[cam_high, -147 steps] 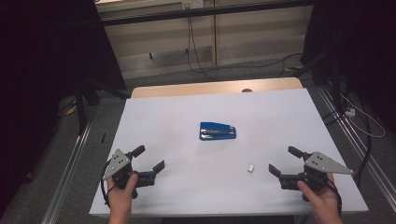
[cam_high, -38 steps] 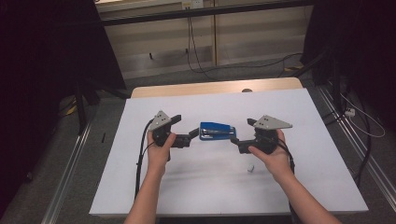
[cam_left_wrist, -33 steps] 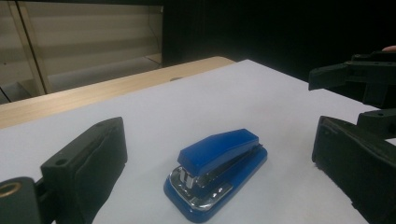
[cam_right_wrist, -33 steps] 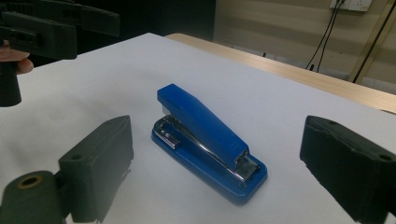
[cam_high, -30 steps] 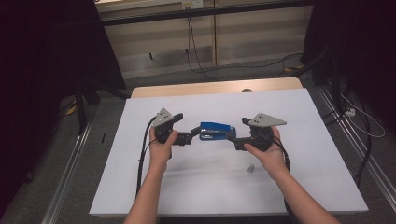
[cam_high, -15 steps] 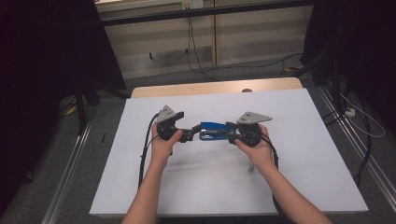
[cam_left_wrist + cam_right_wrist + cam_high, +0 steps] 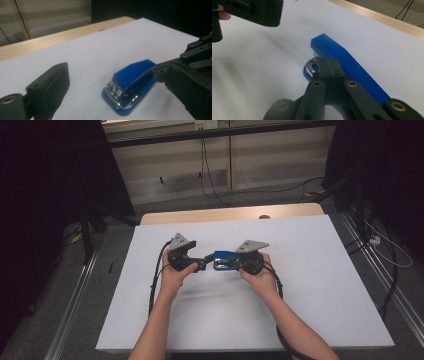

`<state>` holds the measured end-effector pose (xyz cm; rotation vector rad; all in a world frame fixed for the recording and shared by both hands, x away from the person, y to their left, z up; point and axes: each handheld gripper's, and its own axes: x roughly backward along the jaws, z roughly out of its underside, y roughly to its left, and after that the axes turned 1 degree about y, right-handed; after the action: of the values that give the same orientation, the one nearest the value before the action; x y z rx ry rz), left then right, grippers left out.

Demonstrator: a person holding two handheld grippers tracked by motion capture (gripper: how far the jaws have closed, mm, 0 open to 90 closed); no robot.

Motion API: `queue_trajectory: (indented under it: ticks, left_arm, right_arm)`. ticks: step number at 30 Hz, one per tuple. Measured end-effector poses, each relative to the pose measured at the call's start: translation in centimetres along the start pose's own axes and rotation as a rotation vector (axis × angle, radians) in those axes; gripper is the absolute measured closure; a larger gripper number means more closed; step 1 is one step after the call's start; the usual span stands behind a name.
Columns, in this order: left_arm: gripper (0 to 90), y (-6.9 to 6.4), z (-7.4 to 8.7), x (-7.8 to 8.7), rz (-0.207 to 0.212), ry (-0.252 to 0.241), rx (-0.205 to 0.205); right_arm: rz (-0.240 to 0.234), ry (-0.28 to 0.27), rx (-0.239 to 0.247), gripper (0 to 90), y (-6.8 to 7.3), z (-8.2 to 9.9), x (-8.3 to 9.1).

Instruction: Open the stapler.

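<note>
A blue stapler (image 7: 223,256) with a shiny metal front lies flat on the white sheet (image 7: 310,285) near the table's middle. My left gripper (image 7: 197,256) is at its left end, open. In the left gripper view the stapler (image 7: 132,80) lies between the wide jaws, which have just been closing a little without touching it. My right gripper (image 7: 235,262) comes in from the stapler's right. Its jaws have just been closing and now stand shut, pad against pad. In the right gripper view the shut tips (image 7: 331,67) lie against the stapler (image 7: 357,67), with nothing between them.
The table's wooden far edge (image 7: 230,214) has a small dark hole (image 7: 264,216). Metal rails run along the floor on both sides (image 7: 75,315). Cables trail on the floor at the right (image 7: 390,255). Both forearms cross the front of the white sheet.
My right hand has slid left along the stapler and its jaws have closed from wide open to shut. My left hand has stayed at the stapler's left end.
</note>
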<state>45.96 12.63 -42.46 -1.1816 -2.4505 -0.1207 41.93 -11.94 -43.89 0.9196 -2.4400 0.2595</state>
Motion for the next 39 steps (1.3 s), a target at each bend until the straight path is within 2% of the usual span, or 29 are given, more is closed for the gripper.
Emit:
queue_trajectory:
  ticks: [4, 6, 9, 11, 16, 22, 25, 28, 31, 36, 39]
  left_arm:
    - [20.1, 0.0, 0.1, -0.1, -0.004, 0.017, -0.01]
    - [27.7, 0.1, 0.2, -0.3, -0.031, 0.031, -0.005]
    - [39.9, 0.2, 0.4, -0.5, -0.039, 0.054, 0.002]
    - [50.2, 0.3, 0.6, -0.6, -0.041, 0.075, 0.009]
    - [71.4, 0.4, 0.8, -0.9, -0.024, 0.103, 0.015]
    - [89.3, 0.3, 1.1, -1.3, -0.012, 0.139, 0.013]
    - [90.0, 0.1, 1.4, -1.9, -0.01, 0.18, 0.003]
    - [90.0, 0.1, 1.7, -2.4, -0.008, 0.195, 0.004]
    - [90.0, 0.0, 1.9, -2.8, -0.013, 0.209, -0.015]
    - [90.0, -0.1, 2.0, -3.3, -0.01, 0.209, -0.024]
    - [90.0, -0.3, 1.9, -3.5, -0.003, 0.206, -0.013]
  right_arm:
    - [0.001, 0.02, 0.006, 90.0, 0.2, 0.0, -0.8]
    - [0.007, 0.03, 0.011, 90.0, 0.4, 0.0, -1.1]
    - [0.026, 0.046, 0.021, 90.0, 0.5, 0.2, -1.6]
    - [0.021, 0.052, 0.013, 90.0, 0.5, 0.3, -1.8]
    - [0.024, 0.076, 0.027, 90.0, 0.8, 0.4, -2.4]
    - [0.03, 0.092, 0.038, 90.0, 1.1, 0.6, -2.8]
    - [0.034, 0.102, 0.047, 90.0, 1.2, 0.5, -2.9]
    - [0.038, 0.106, 0.05, 90.0, 1.2, 0.5, -2.9]
    - [0.041, 0.11, 0.051, 90.0, 1.2, 0.4, -3.0]
    - [0.041, 0.11, 0.046, 90.0, 1.0, 0.4, -3.0]
    - [0.038, 0.102, 0.041, 90.0, 1.0, 0.5, -3.0]
